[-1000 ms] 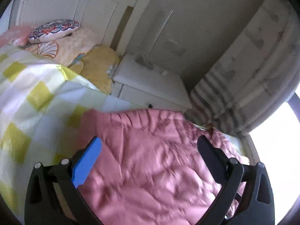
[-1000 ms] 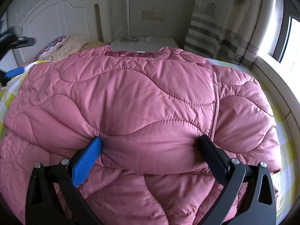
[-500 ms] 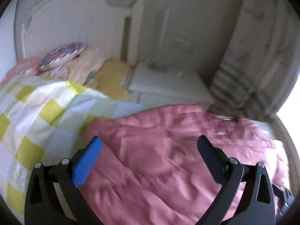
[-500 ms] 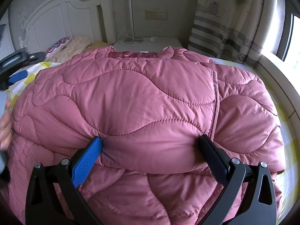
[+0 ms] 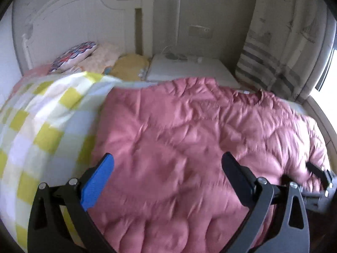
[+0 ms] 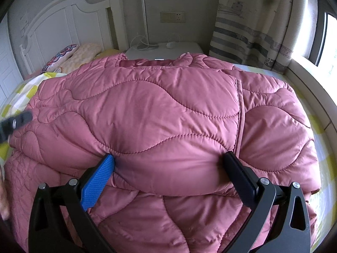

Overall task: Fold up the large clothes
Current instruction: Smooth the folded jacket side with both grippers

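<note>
A large pink quilted jacket (image 6: 168,109) lies on the bed, its top layer folded over so a thick padded edge faces me. My right gripper (image 6: 168,164) is open. Its blue finger (image 6: 99,179) and black finger (image 6: 240,175) press against that folded edge, and the padding bulges between them. In the left wrist view the jacket (image 5: 189,130) fills the middle, blurred by motion. My left gripper (image 5: 168,164) hovers open over its left part with nothing between the fingers. The right gripper (image 5: 320,179) shows at the jacket's right edge, and the left gripper (image 6: 14,122) at the far left of the right wrist view.
A yellow-and-white checked sheet (image 5: 42,126) covers the bed left of the jacket. Pillows (image 5: 73,57) lie against a white headboard (image 5: 73,21). A white nightstand (image 6: 164,48) with a lamp pole and cables stands behind. A striped curtain (image 6: 252,31) and a window ledge (image 6: 311,88) bound the right side.
My left gripper has swung right, from over the checked sheet to over the jacket, and stays open. The right gripper has held its place at the folded edge.
</note>
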### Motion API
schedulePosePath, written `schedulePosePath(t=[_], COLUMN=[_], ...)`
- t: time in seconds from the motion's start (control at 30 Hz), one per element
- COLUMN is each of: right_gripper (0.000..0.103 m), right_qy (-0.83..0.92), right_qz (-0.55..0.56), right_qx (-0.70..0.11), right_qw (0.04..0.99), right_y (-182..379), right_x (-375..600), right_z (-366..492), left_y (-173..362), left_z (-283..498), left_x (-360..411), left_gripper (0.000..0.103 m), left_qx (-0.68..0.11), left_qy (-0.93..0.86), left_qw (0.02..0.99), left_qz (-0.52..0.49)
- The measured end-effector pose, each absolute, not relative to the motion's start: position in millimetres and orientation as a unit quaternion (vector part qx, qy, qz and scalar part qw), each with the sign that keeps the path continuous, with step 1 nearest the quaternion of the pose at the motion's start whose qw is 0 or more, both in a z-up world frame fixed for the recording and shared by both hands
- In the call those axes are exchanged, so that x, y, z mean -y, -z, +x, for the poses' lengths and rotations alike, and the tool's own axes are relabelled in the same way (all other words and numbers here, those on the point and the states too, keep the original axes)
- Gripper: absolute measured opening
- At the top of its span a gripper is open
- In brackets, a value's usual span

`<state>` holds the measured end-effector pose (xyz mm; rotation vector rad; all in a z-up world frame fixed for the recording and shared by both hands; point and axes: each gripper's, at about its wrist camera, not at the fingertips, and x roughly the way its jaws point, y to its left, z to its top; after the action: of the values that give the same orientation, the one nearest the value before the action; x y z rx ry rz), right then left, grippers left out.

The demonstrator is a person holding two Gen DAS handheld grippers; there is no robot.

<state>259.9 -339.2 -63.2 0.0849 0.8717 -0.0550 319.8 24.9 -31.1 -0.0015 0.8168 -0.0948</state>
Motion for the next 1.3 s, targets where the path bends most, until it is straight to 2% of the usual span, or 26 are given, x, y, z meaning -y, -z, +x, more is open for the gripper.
schedulePosePath(t=[0.13, 0.23, 0.37, 0.43, 0.63, 0.8, 0.93, 1.07, 1.23, 1.3], right_gripper=[0.099, 0.098, 0.098, 0.098, 0.098, 0.099, 0.098, 0.098, 0.099, 0.099], right_qy=[0.028, 0.032, 0.047, 0.058, 0.074, 0.081, 0.092, 0.100, 0.086, 0.081], right_qz=[0.039, 0.044, 0.127, 0.139, 0.051, 0.027, 0.053, 0.077, 0.028, 0.050], right_qx=[-0.420, -0.405, -0.326, -0.313, -0.344, -0.438, -0.427, -0.386, -0.417, -0.423], right_qw=[0.906, 0.913, 0.935, 0.938, 0.935, 0.895, 0.898, 0.914, 0.905, 0.901], right_y=[63, 59, 36, 26, 5, 60, 61, 39, 62, 62], right_x=[339, 341, 365, 370, 356, 358, 364, 363, 348, 355], right_z=[260, 254, 230, 231, 289, 341, 335, 297, 282, 285], left_y=[67, 68, 67, 67, 69, 69, 69, 69, 69, 68], left_z=[311, 313, 312, 311, 312, 313, 312, 313, 313, 313], left_x=[-13, -4, -11, -14, -13, -12, -12, -13, -13, -14], left_gripper=[0.101, 0.101, 0.101, 0.101, 0.101, 0.101, 0.101, 0.101, 0.101, 0.101], left_qx=[-0.407, -0.403, -0.405, -0.404, -0.404, -0.404, -0.403, -0.404, -0.404, -0.404], left_qy=[0.033, 0.018, 0.026, 0.027, 0.026, 0.027, 0.028, 0.028, 0.028, 0.028], left_qw=[0.911, 0.910, 0.911, 0.911, 0.911, 0.911, 0.911, 0.911, 0.911, 0.911], left_qz=[0.064, 0.096, 0.081, 0.077, 0.079, 0.078, 0.077, 0.077, 0.077, 0.077])
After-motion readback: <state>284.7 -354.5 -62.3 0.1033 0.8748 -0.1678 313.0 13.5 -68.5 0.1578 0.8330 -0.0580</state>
